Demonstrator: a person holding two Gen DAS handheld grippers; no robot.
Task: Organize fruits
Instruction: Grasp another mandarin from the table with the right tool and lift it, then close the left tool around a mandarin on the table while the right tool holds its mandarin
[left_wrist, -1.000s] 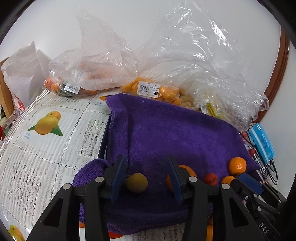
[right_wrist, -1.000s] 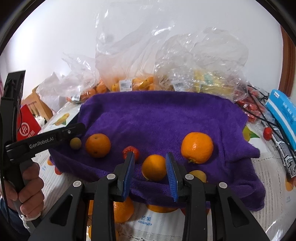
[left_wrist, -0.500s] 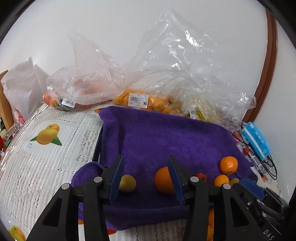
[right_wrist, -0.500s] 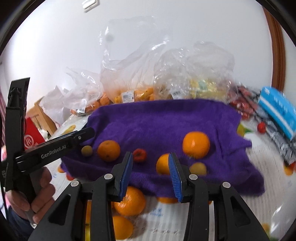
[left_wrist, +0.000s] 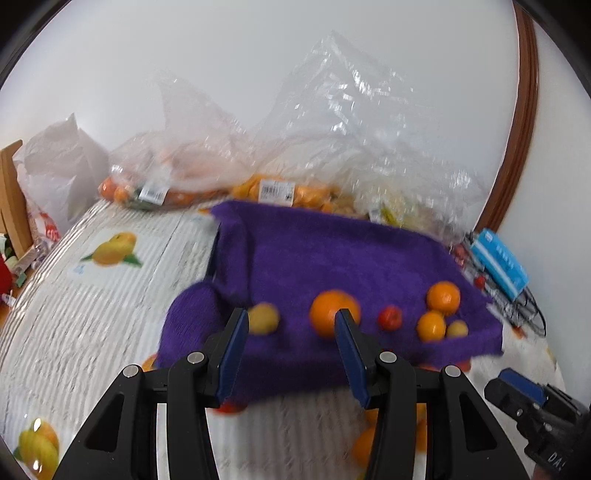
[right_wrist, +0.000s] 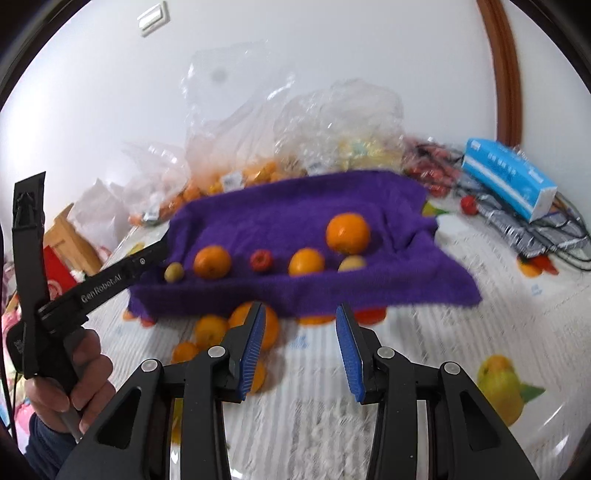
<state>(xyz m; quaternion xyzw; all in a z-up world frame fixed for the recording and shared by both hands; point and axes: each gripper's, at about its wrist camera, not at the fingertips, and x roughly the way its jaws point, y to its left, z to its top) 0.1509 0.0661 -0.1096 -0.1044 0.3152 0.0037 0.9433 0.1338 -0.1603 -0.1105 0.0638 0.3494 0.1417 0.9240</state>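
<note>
— Both grippers, left gripper (left_wrist: 291, 354) and right gripper (right_wrist: 300, 347): clenched or released?

— Released, jaws apart, nothing between them.

— What lies ahead?

— At twelve o'clock, the purple towel (right_wrist: 295, 218). On it a large orange (right_wrist: 347, 233), two smaller oranges at nine o'clock from it, a red fruit (right_wrist: 262, 260), possibly a tomato through the blur, and a small greenish fruit (right_wrist: 174, 271) at far left.
</note>
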